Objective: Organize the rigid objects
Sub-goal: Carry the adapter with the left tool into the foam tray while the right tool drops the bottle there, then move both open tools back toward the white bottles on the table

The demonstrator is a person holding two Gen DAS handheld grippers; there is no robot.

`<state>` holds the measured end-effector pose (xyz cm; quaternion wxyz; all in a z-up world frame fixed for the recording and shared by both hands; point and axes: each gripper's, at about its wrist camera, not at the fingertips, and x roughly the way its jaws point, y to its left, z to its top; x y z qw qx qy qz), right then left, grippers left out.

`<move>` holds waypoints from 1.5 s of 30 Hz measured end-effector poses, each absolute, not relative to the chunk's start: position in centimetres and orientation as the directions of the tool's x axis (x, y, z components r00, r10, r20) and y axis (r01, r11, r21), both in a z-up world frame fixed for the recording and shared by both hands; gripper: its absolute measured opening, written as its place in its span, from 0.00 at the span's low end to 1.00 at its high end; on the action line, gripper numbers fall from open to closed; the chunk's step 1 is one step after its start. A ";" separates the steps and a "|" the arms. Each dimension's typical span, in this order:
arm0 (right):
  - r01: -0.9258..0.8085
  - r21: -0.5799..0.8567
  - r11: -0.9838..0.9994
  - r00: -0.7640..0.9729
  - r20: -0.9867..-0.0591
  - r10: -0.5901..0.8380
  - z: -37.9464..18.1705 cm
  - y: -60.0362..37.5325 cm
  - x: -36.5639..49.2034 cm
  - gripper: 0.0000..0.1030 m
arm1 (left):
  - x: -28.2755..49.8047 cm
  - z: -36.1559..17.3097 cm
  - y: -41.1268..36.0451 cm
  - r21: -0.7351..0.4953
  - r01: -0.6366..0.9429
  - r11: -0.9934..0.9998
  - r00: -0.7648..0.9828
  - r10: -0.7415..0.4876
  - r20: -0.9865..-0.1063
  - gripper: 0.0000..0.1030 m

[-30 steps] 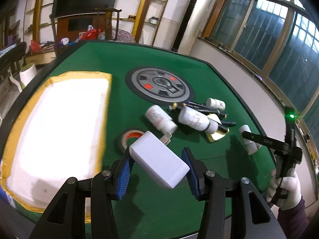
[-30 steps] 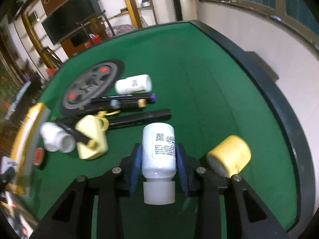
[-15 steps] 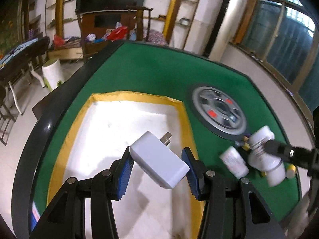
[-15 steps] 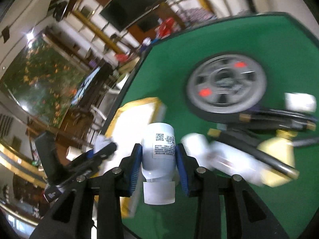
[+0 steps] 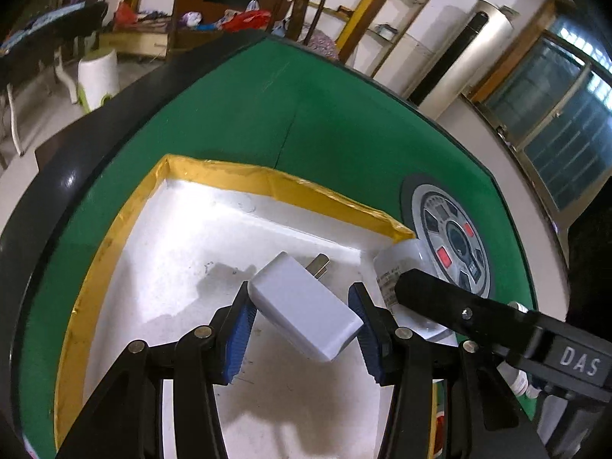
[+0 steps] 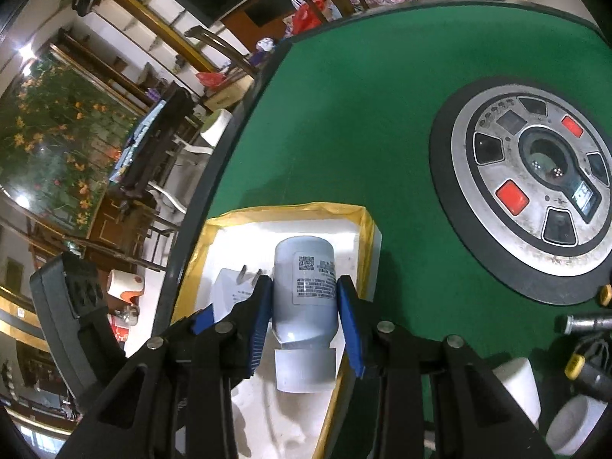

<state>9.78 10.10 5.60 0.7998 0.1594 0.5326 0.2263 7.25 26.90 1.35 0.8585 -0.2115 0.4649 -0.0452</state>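
Note:
My left gripper (image 5: 300, 319) is shut on a white plug adapter (image 5: 302, 311), prongs pointing away, held over the white tray with a yellow taped rim (image 5: 214, 170). My right gripper (image 6: 304, 310) is shut on a white pill bottle (image 6: 306, 290), cap toward the camera, over the same tray (image 6: 285, 210) near its far right corner. In the left wrist view the bottle (image 5: 397, 267) and the right gripper's black finger (image 5: 459, 311) sit just right of the adapter. In the right wrist view the adapter (image 6: 229, 292) shows just left of the bottle.
A round grey and black dial with red buttons (image 6: 535, 187) lies in the green felt table (image 6: 363, 95) right of the tray. Black pens (image 6: 585, 323), white bottles (image 6: 516, 386) and a yellow item lie at the lower right. Chairs and shelves stand beyond the table edge.
Both grippers have swung left from the pile of objects to above the white tray, each still holding its object. They now sit close side by side.

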 end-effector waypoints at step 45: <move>-0.374 0.287 0.882 0.452 -0.774 0.444 5.1 -4.7 -2.4 0.45 | -4.7 7.6 15.4 -0.443 0.040 0.896 0.551 -0.390 -0.738 0.76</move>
